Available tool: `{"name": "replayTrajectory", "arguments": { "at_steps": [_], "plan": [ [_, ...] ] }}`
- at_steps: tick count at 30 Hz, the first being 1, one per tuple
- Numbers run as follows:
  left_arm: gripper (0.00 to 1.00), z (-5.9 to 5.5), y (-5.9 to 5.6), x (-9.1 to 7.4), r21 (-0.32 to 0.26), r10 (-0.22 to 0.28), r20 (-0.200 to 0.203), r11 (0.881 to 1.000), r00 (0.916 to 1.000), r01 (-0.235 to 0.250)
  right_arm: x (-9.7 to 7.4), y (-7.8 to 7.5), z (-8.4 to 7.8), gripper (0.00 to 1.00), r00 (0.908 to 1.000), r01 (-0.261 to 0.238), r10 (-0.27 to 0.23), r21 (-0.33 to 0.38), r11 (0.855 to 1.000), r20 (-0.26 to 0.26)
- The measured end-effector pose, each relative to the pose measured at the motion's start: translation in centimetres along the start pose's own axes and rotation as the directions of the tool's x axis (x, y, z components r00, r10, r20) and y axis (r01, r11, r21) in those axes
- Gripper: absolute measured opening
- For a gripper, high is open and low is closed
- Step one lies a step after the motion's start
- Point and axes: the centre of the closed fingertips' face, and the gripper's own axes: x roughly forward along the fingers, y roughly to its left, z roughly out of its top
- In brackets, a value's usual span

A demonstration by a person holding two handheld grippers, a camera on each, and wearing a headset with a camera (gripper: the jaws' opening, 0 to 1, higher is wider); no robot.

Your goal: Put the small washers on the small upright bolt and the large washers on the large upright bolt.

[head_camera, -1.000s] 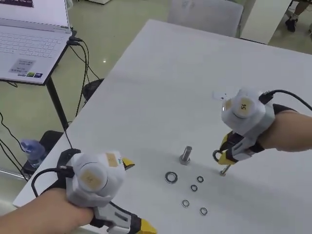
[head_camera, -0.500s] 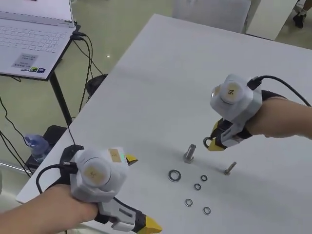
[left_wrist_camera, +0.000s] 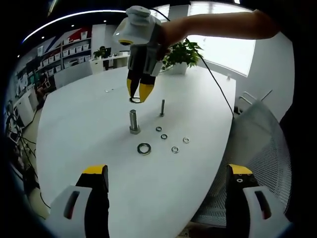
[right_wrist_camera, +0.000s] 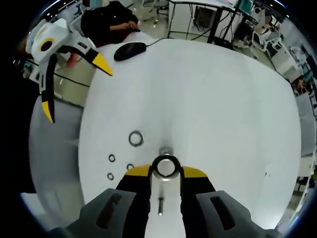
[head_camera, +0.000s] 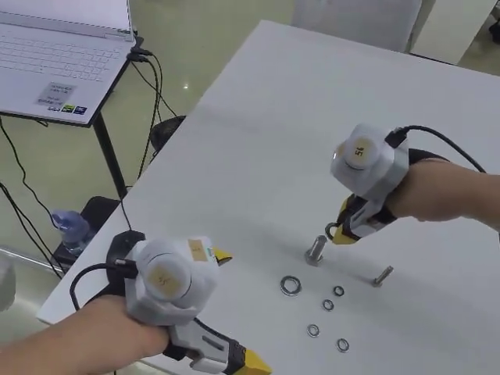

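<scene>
**Got a large washer (right_wrist_camera: pixel 155 167) right over the large bolt (head_camera: pixel 316 250)**

Looking at the right gripper (head_camera: pixel 341 234) with its jaws clamped on that washer, holding it flat just above the top of the large bolt, not dropped on yet. Can see both bolts standing upright on the tabletop (head_camera: pixel 258 141): the large one around the middle, the small bolt (head_camera: pixel 383 275) off to its right and a touch nearer. Also spotting a second large washer (head_camera: pixel 291 285) lying flat just near-left of the large bolt. Then four small washers (head_camera: pixel 328 305) lying loose nearer still, roughly between the two bolts, each apart from the others. Got the left gripper (head_camera: pixel 241 309) down at the near left corner, jaws wide apart with nothing between them, well apart from the washers. From its own view, looking straight across the tabletop at the bolts and the right gripper beyond them. Off the tabletop at far left, just a laptop (head_camera: pixel 55 55) on a stand.
</scene>
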Motion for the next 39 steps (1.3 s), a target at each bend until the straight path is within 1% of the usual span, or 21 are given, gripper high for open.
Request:
{"name": "replayTrajectory", "arguments": {
  "at_steps": [4, 8, 13, 15, 19, 27, 30, 34, 37, 39],
  "plan": [
    [0.99, -0.1, 0.3, -0.1, 0.005, 0.010, -0.004, 1.000, 0.9999, -0.010, 0.7, 0.0, 0.3, 0.21, 1.0000, -0.006, 0.006, 0.001, 1.000, -0.008],
    [0.99, -0.4, 0.3, -0.1, 0.002, 0.003, -0.012, 1.000, 0.9999, -0.003, 1.5, 0.0, 0.3, 0.21, 0.9994, -0.010, 0.010, -0.016, 1.000, -0.035],
    [0.99, -0.3, 0.4, -0.1, 0.009, 0.000, -0.015, 1.000, 0.9999, 0.001, 1.9, -0.2, 0.7, 0.21, 0.9994, -0.010, 0.009, -0.021, 1.000, -0.034],
    [0.98, -0.3, 0.5, -0.2, 0.009, -0.001, -0.014, 1.000, 0.9999, 0.001, 2.2, -0.3, 0.6, 0.21, 0.9990, -0.006, 0.005, -0.026, 1.000, -0.045],
    [0.97, -0.5, 0.6, -0.3, 0.009, -0.002, -0.022, 1.000, 0.9998, 0.002, 2.4, -0.3, 0.4, 0.22, 0.9984, -0.014, 0.013, -0.019, 1.000, -0.054],
    [0.95, -0.4, 0.8, -0.5, 0.012, 0.007, -0.016, 1.000, 0.9998, -0.007, 3.1, -0.3, 0.4, 0.22, 0.9978, -0.025, 0.025, -0.008, 1.000, -0.061],
    [0.94, -0.4, 0.8, -0.5, 0.007, 0.010, -0.011, 1.000, 0.9999, -0.010, 3.5, -0.2, 0.3, 0.22, 0.9974, -0.023, 0.023, -0.012, 1.000, -0.069],
    [0.93, -0.5, 0.5, -0.5, 0.006, 0.004, -0.017, 1.000, 0.9999, -0.004, 4.2, -0.1, 0.1, 0.22, 0.9967, -0.029, 0.029, -0.006, 1.000, -0.076],
    [0.93, -0.2, 0.4, -0.5, 0.009, 0.005, -0.006, 1.000, 1.0000, -0.004, 4.6, 0.0, -0.2, 0.22, 0.9960, -0.029, 0.029, -0.005, 1.000, -0.084],
    [0.93, 0.0, 0.4, -0.5, 0.009, 0.005, -0.002, 1.000, 1.0000, -0.005, 4.7, 0.1, -0.2, 0.22, 0.9964, -0.027, 0.027, -0.003, 1.000, -0.081]
  ]
}}
